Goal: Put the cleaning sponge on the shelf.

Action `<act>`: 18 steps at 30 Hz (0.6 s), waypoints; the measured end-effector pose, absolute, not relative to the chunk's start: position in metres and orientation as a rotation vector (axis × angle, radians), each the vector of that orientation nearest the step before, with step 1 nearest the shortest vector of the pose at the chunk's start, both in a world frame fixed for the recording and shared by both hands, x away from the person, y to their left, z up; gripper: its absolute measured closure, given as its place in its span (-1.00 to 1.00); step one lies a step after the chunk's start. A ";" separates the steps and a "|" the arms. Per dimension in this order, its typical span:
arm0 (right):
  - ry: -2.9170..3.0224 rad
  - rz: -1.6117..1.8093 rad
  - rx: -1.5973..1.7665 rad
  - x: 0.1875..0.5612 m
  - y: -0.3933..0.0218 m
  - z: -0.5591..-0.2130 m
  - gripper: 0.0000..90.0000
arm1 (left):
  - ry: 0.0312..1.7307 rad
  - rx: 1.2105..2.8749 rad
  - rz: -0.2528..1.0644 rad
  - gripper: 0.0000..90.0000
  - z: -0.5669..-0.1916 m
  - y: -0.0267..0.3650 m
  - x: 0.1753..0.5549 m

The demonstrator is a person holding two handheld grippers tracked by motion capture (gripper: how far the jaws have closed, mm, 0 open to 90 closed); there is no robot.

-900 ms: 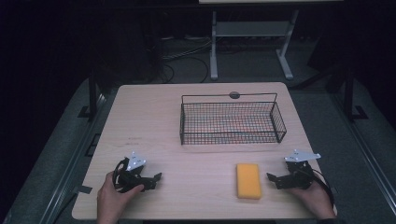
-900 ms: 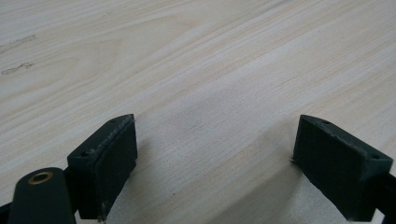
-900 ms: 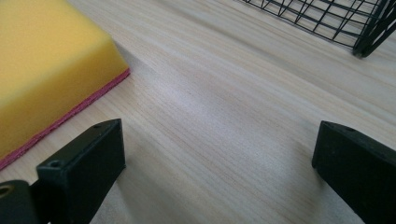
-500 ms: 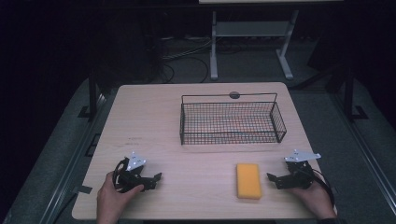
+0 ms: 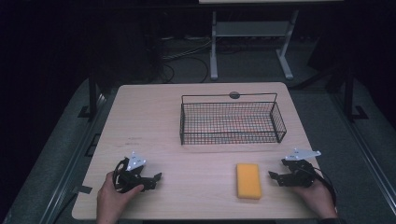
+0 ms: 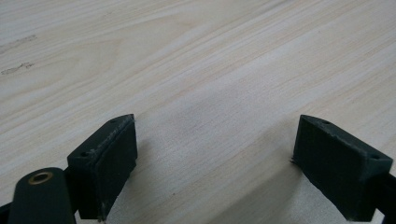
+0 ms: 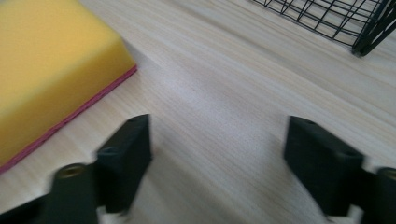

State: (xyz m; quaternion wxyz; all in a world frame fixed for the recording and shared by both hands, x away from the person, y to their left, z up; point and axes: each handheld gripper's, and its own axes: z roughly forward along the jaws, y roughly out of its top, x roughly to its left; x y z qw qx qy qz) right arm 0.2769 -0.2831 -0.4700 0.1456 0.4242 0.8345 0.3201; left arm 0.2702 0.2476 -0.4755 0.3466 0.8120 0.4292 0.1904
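The yellow sponge [image 5: 248,180] lies flat on the tabletop [image 5: 154,126], near the front edge and right of centre. Its long sides run from front to back. In the right gripper view, the sponge [image 7: 51,70] shows a thin pink layer along its lower edge.

Your right gripper [image 5: 275,177] rests on the tabletop just beside the sponge, between it and the right edge, and does not touch it. Its jaws point toward the sponge and stand apart, with only bare wood between them. In the right gripper view, the right gripper [image 7: 217,154] has the sponge ahead and to the left of its jaws.

The black wire basket [image 5: 232,122] stands behind the sponge, toward the back right corner of the tabletop, well apart from both grippers. One corner of the basket [image 7: 369,32] shows in the right gripper view.

Your left gripper [image 5: 154,179] rests near the front left corner, well apart from the sponge. Its jaws are spread wide over bare wood, as the left gripper [image 6: 212,163] shows in its own view.
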 end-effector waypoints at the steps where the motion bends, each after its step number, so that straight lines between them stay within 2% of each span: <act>1: 2.420 0.909 1.218 0.277 -0.283 -0.464 -0.04 | 1.114 2.107 0.494 -0.72 -0.475 0.248 0.270; 3: 2.448 0.880 1.229 0.279 -0.282 -0.458 0.19 | 1.114 2.107 0.494 -0.72 -0.475 0.248 0.270; 4: 2.448 0.880 1.229 0.279 -0.282 -0.458 0.19 | 1.114 2.107 0.494 -0.72 -0.475 0.248 0.270; 7: 2.486 0.842 1.254 0.282 -0.282 -0.451 0.63 | 1.113 2.107 0.494 -0.72 -0.475 0.248 0.270; 8: 2.503 0.831 1.267 0.283 -0.281 -0.447 0.90 | 1.114 2.106 0.494 -0.72 -0.475 0.248 0.270; 9: 2.508 0.824 1.262 0.284 -0.281 -0.446 0.99 | 1.114 2.107 0.494 -0.72 -0.475 0.248 0.270; 18: 2.567 0.785 1.268 0.291 -0.276 -0.437 1.00 | 1.113 2.108 0.494 -0.72 -0.475 0.248 0.270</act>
